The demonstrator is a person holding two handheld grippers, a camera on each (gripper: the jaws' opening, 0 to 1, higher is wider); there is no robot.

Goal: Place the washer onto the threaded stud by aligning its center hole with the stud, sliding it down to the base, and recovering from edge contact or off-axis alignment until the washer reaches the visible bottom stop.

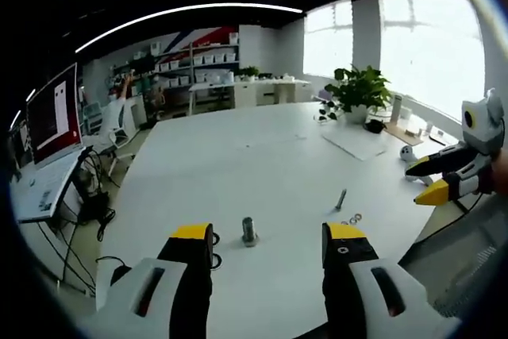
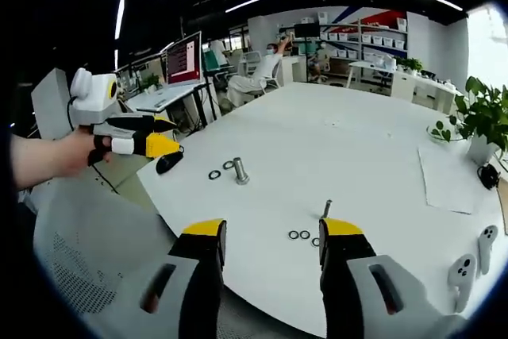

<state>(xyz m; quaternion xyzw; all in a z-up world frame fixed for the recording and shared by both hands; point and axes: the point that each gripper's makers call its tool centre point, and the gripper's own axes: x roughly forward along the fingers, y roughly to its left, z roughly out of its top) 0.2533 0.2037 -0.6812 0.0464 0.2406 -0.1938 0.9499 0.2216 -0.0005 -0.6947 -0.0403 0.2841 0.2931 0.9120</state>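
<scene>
A short threaded stud [image 1: 249, 232] stands upright on the white table [image 1: 262, 156], just ahead of my left gripper [image 1: 268, 236], which is open and holds nothing. A dark washer [image 1: 214, 238] lies flat beside its left jaw. Two small washers [image 1: 352, 218] and a slim bolt [image 1: 340, 198] lie to the right. My right gripper [image 1: 429, 178] reaches in from the right, open. In the right gripper view, the stud [image 2: 240, 171] has two washers [image 2: 221, 170] next to it. My right gripper [image 2: 274, 232] is open and empty above small washers [image 2: 299, 235]. The left gripper [image 2: 159, 146] is held by a hand.
A potted plant [image 1: 359, 89] and a paper sheet [image 1: 355, 142] sit at the table's far side. A monitor [image 1: 54, 113] stands on a side desk. A black mouse [image 2: 168, 163] lies at the table edge. White controllers [image 2: 470, 263] rest nearby. A mesh chair [image 2: 87, 260] is below.
</scene>
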